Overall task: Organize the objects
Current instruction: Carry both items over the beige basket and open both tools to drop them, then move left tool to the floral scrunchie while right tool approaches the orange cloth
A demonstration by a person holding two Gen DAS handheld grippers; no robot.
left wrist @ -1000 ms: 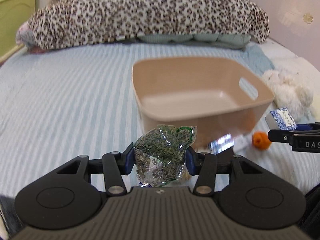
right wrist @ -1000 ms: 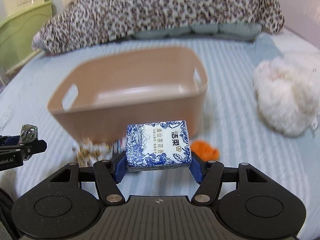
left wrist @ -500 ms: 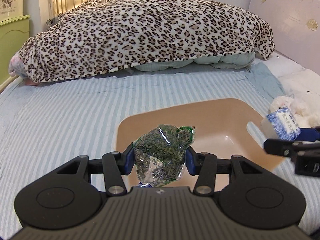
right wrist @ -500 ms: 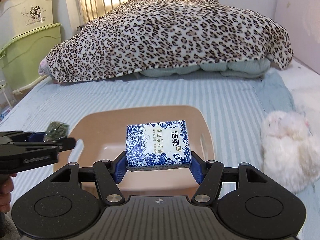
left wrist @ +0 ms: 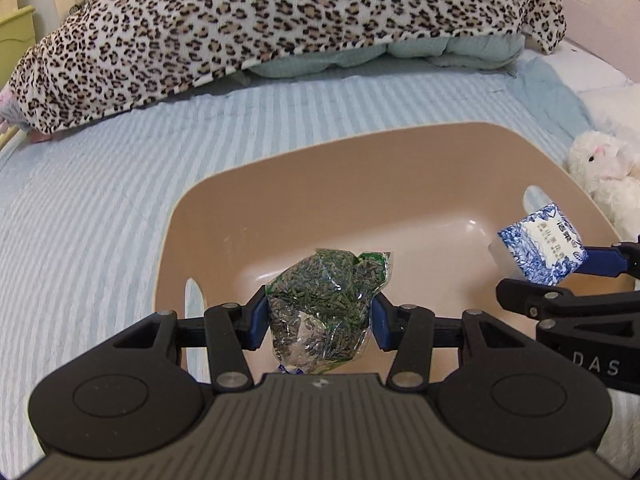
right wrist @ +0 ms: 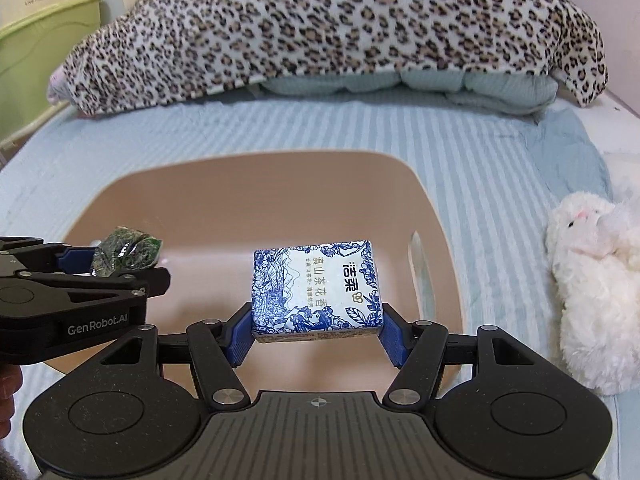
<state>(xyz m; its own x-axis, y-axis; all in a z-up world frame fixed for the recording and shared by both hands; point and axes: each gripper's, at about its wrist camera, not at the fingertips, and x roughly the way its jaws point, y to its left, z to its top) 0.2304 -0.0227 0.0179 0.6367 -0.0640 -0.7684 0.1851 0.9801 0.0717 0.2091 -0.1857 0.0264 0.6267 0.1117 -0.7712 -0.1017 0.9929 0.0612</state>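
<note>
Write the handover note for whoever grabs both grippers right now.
Left gripper: shut on the clear bag of green dried bits, held above the tan basin.
Right gripper: shut on the blue-and-white tissue pack, also over the basin, to the right of the bag.
Basin sits on the striped bed; what shows of its inside holds nothing yet. White plush toy lies on the bed right of the basin.
Done: both items picked up and brought over the basin.
Left: lower and release each into the basin; the plush toy may be next.
</note>
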